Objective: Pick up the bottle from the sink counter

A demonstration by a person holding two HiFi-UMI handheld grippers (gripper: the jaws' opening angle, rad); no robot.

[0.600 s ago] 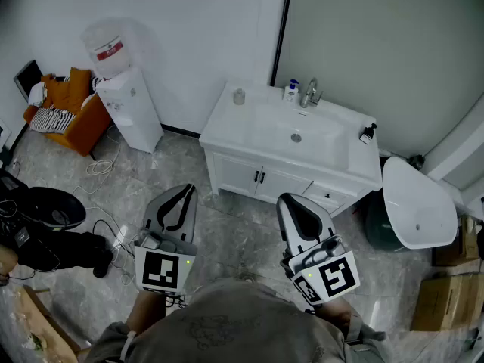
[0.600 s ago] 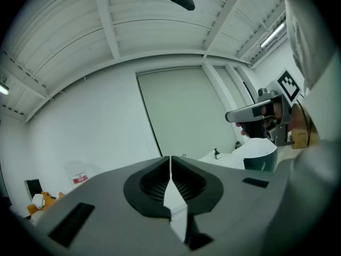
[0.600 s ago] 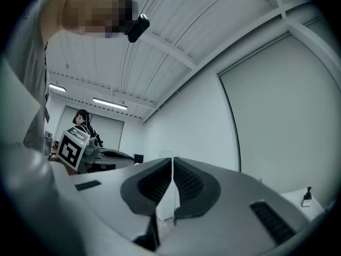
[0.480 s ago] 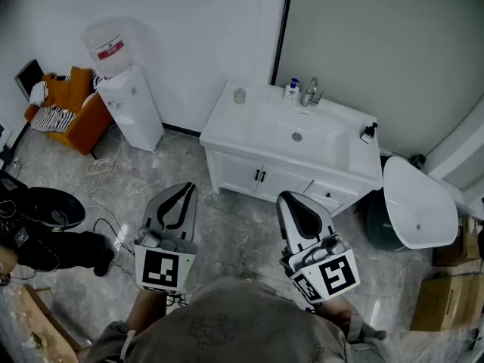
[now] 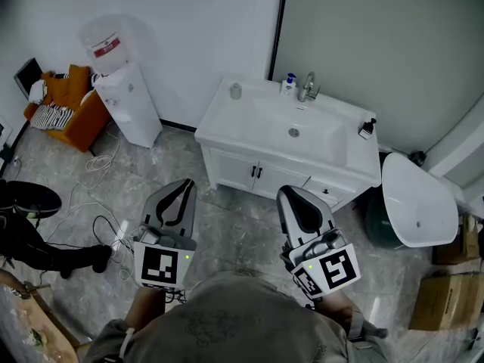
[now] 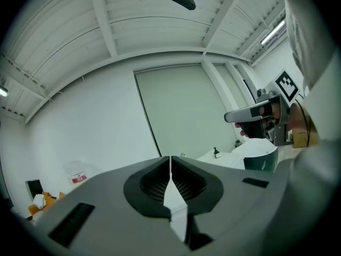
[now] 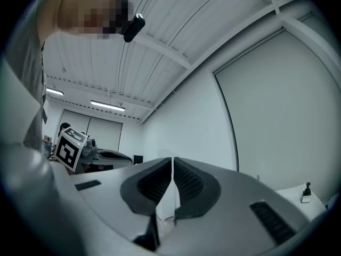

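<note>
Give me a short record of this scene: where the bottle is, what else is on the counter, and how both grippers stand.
bottle: bottle, upright at the counter's back edge, beside the tap
also on counter: cup at back; dispenser at the far end
left gripper: left gripper, jaws shut, empty, short of the counter
right gripper: right gripper, jaws shut, empty
task: bottle not yet picked up

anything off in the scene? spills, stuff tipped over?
Nothing on the sink counter stands out: the bottle stands upright beside the faucet, the small cup looks upright too, and no spill shows. The only untidy spot is the loose cables sprawled over the floor by the water dispenser.
</note>
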